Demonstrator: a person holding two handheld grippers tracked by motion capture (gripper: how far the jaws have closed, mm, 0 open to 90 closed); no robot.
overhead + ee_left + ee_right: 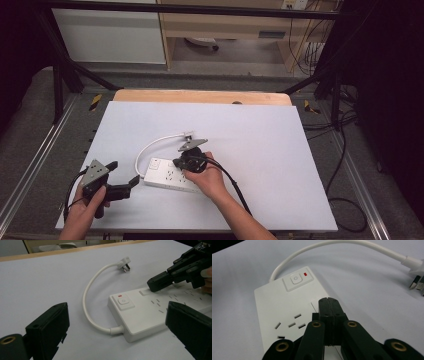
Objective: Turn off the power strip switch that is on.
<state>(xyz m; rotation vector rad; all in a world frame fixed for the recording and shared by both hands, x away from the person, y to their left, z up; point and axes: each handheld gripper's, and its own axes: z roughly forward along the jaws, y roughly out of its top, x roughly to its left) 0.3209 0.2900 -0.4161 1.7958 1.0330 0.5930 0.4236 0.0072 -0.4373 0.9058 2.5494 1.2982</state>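
The white power strip [169, 176] is lying flat near the front middle of the bench, its short cable [150, 146] looping away and round to a plug [187, 135] that is resting on the sheet beyond it. Judging by its looks, the strip is a stiff, smooth plastic block, light enough to skid when pushed from above or from the side, so it is likely asking for a steadying hold on its long edges, near the switch end where nothing is in the way. The cable is looking soft and springy, a poor place to take hold. The switch [296, 279] with its red mark is sitting at the cable end, the sockets behind it.

The right gripper [329, 305] is resting over the strip's top face just beside a socket group, its jaws pressed together with nothing between them. The left gripper [125, 186] is hovering just off the strip's switch end, jaws standing wide apart, the strip lying ahead of them and untouched.

The bench [280, 165] is wearing a pale, smooth sheet that is offering little friction. Beyond it a wooden edge, a dark frame, cabinets and loose cables on the floor are showing.
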